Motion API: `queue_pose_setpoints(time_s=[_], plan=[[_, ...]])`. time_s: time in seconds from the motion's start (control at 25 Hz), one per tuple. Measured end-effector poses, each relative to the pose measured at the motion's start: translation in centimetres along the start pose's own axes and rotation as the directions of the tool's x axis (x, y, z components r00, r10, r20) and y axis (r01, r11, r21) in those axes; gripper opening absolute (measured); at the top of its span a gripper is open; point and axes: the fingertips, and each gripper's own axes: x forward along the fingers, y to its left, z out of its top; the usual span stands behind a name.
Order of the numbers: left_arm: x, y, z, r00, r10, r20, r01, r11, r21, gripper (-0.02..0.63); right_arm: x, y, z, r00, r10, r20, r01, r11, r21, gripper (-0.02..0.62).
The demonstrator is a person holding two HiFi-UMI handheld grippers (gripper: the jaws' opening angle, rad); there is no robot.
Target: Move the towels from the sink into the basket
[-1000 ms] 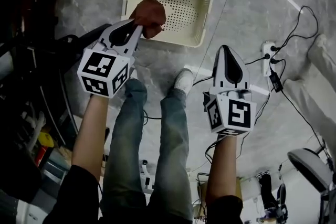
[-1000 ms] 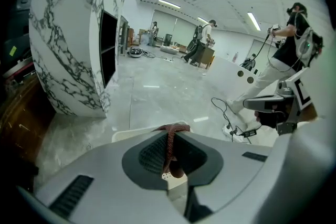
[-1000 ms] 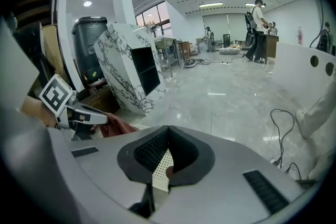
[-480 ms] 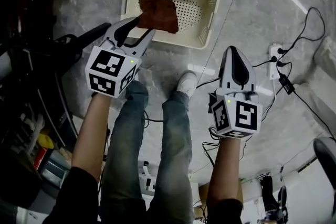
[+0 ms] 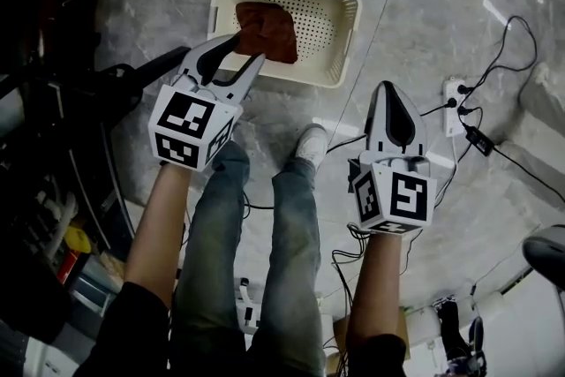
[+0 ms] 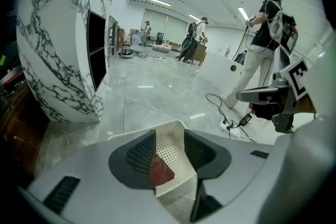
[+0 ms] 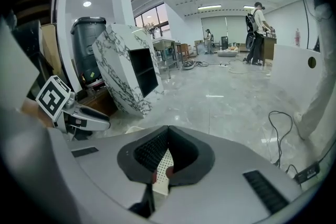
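A cream perforated basket point(image 5: 342, 38) stands on the grey floor ahead of the person's feet. A reddish-brown towel point(image 5: 267, 29) lies inside it, toward its left side. My left gripper point(image 5: 249, 49) hangs over the basket's near-left rim, just clear of the towel; its jaws are closing with nothing between them. In the left gripper view the towel point(image 6: 161, 171) and the basket point(image 6: 173, 143) show through the gap below. My right gripper point(image 5: 387, 87) is shut and empty over bare floor to the basket's right. The sink is out of view.
The person's legs and a white shoe point(image 5: 310, 140) are below the basket. A power strip with cables point(image 5: 453, 98) lies on the floor at right. Dark equipment point(image 5: 53, 101) crowds the left side. A marble-patterned cabinet point(image 6: 58, 44) stands at the left; people stand far off.
The left gripper, shut on the towel over the basket a second ago, opened. The towel dropped and now lies in the basket. The right gripper has barely moved.
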Motion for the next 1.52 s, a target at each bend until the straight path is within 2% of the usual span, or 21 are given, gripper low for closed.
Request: queue_pose_setpoints(time_s=[0.28, 0.6, 0.96, 1.24, 1.52], plan=[[-3.7, -1.5, 4.0, 0.997, 0.006, 0.078, -0.005, 1.0, -0.009, 0.11, -2.9, 1.3, 4.0, 0.999, -0.003, 0.036, 0.003, 1.0, -0.022, 0.015], [-9.5, -2.4, 9.0, 0.988, 0.039, 0.152, -0.038, 0.999, -0.01, 0.021, -7.2, 2.9, 9.6, 0.996, -0.012, 0.089, 0.013, 1.0, -0.004, 0.015], [-16.3, -3.5, 16.0, 0.973, 0.057, 0.225, -0.066, 0.997, 0.034, 0.017, -11.4, 5.6, 17.3, 0.989, 0.01, 0.15, -0.007, 1.0, -0.026, 0.014], [-22.6, -4.3, 20.8, 0.955, 0.094, 0.282, -0.107, 0.994, 0.03, 0.017, -16.0, 8.1, 22.0, 0.983, 0.027, 0.18, -0.019, 0.999, -0.045, 0.014], [-28.7, -5.3, 25.7, 0.926, 0.148, 0.347, -0.159, 0.987, 0.001, 0.017, -20.9, 9.2, 28.4, 0.97, 0.02, 0.243, -0.006, 0.998, -0.058, 0.014]])
